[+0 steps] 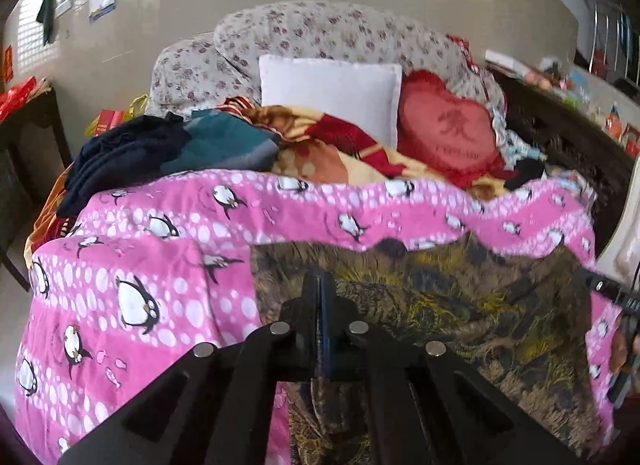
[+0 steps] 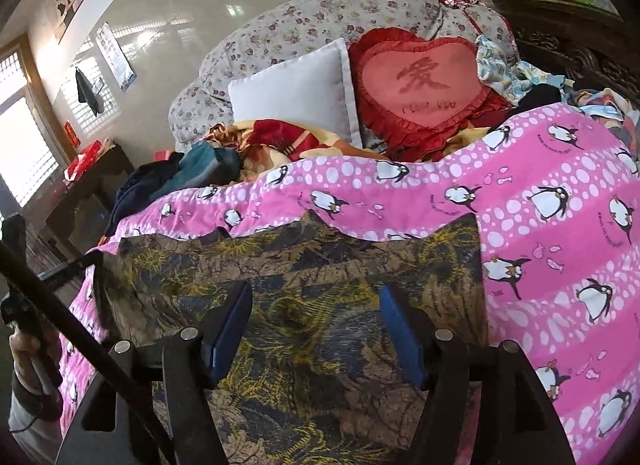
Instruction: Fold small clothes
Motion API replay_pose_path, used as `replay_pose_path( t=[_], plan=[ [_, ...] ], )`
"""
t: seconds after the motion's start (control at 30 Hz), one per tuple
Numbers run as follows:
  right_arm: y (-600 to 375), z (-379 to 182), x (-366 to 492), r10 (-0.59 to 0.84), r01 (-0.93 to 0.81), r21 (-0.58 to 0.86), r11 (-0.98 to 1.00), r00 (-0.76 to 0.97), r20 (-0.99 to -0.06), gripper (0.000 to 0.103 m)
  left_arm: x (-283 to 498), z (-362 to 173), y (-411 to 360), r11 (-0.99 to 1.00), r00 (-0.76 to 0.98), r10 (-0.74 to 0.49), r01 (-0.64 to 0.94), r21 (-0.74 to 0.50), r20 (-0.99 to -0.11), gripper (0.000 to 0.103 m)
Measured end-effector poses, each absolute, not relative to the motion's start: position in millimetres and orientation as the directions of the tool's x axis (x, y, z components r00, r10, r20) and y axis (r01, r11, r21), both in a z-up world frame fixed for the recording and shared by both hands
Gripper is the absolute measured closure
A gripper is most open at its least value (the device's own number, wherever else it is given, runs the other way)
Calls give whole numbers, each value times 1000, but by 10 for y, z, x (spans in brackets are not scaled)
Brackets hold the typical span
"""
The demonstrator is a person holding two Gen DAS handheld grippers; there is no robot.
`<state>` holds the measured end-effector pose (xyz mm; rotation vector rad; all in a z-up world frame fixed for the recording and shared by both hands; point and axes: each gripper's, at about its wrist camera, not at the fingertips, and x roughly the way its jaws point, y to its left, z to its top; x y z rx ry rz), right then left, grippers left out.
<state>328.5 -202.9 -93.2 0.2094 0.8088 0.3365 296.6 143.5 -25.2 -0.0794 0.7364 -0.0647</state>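
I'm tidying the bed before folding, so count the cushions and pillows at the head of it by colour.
White square pillow: 1
Red heart-shaped cushion: 1
Floral-print bolsters behind them: 2, as far as the overlap lets me tell
Total: 4

Black angular left tongs (image 1: 321, 305) with round silver bolts, right tongs (image 2: 316, 329) black with blue pads (image 2: 400, 329)
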Motion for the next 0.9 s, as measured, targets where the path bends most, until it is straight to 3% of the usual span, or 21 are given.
replay_pose_path(
  t=[0.23, 0.43, 0.5, 0.53, 0.57, 0.63, 0.8, 0.9],
  plan=[
    [-1749, -881, 3343, 393, -269, 286, 920, 629, -671, 28, 3146, -408, 1632, 994, 710, -32, -51, -96, -703, 101],
    [-1872, -861, 3409, 234, -156, 175, 972, 691, -684, 26, 3287, -763, 1721, 991, 642, -12, -96, -95, -767, 99],
    [-1935, -963, 3443, 238, -162, 175, 971, 657, -716, 26, 3255, -784, 1706, 992, 652, -5, -95, -88, -759, 94],
    [-1923, -1056, 3479, 210, -163, 136, 977, 630, -748, 27, 3240, -783, 1709, 991, 654, 10, -108, -80, -756, 81],
    [-1887, -1197, 3558, 150, -159, 67, 985, 596, -789, 30, 3231, -777, 1719, 990, 655, 18, -120, -81, -755, 59],
    [-1866, -1354, 3688, 111, -162, 17, 987, 592, -798, 30, 3190, -750, 1743, 984, 658, -9, -128, -124, -753, 39],
    [-1977, -1235, 3709, 84, -87, 38, 995, 614, -785, 32, 2880, -586, 1630, 988, 693, -1, -109, -106, -721, 37],
    [-1945, -1050, 3288, 124, -152, 32, 988, 646, -753, 31, 2630, -585, 1398, 998, 715, -13, -39, -59, -698, 28]
  ],
)
